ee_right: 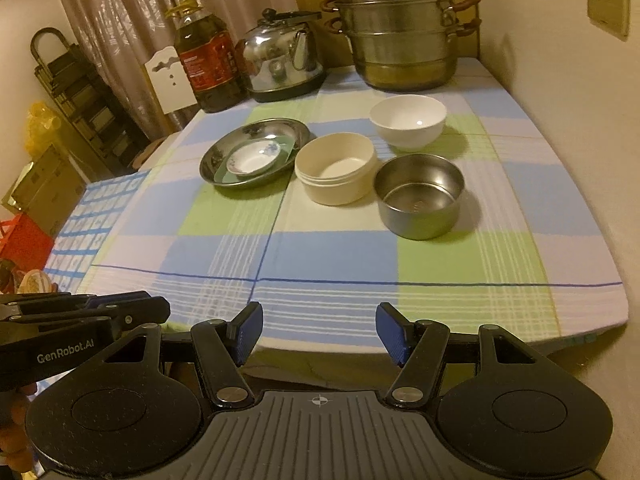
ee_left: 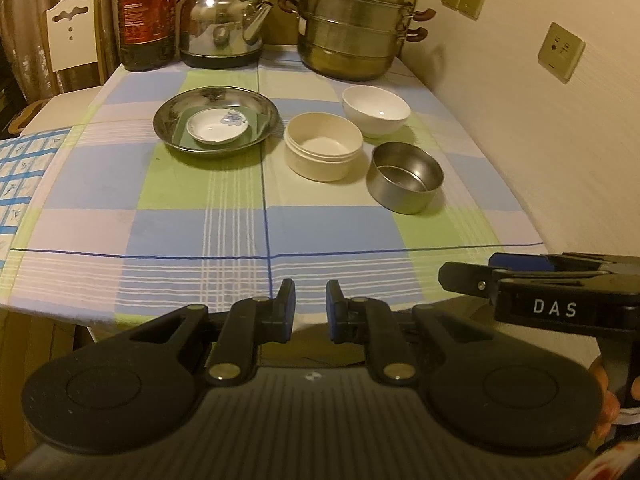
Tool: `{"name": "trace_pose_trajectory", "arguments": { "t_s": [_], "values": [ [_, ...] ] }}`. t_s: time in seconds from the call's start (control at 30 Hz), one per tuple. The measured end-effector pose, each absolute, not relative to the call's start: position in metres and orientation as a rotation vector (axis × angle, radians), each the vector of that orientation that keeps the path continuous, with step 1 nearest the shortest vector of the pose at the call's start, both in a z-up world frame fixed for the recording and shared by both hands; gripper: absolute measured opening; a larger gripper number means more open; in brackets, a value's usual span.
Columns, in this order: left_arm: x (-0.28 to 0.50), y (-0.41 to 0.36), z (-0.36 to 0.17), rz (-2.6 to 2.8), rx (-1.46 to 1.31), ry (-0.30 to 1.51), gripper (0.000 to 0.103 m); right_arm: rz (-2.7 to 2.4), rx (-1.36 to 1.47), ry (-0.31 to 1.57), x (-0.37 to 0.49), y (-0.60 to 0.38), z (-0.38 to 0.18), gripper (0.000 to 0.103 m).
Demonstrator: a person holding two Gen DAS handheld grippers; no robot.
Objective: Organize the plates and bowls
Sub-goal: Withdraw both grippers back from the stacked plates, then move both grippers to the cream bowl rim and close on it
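On the checked tablecloth lies a steel plate holding a green square dish with a small white flowered saucer on top. To its right stand a cream round bowl, a white bowl and a steel bowl, all upright and empty. My left gripper hovers over the table's near edge, its jaws nearly together with nothing between them. My right gripper hangs beside it at the same edge, open and empty. Both are well short of the dishes.
At the back of the table stand an oil bottle, a steel kettle and a stacked steamer pot. A wall with sockets runs close along the right side. A chair and bags sit off the left.
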State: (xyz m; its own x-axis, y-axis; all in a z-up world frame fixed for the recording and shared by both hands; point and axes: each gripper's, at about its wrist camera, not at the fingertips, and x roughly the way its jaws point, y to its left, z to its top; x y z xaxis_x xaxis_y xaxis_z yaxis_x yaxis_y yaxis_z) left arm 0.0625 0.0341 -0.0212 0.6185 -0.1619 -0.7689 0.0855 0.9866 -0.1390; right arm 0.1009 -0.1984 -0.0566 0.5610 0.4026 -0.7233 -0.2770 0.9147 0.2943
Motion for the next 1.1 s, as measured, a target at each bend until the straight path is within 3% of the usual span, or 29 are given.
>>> {"name": "trace_pose_trajectory", "arguments": {
  "t_s": [1.1],
  "values": [
    [0.077,-0.009,-0.026,-0.174,-0.050,0.899,0.014,0.325,0.206,0.892,0.099,-0.266,-0.064,0.063]
  ]
}}
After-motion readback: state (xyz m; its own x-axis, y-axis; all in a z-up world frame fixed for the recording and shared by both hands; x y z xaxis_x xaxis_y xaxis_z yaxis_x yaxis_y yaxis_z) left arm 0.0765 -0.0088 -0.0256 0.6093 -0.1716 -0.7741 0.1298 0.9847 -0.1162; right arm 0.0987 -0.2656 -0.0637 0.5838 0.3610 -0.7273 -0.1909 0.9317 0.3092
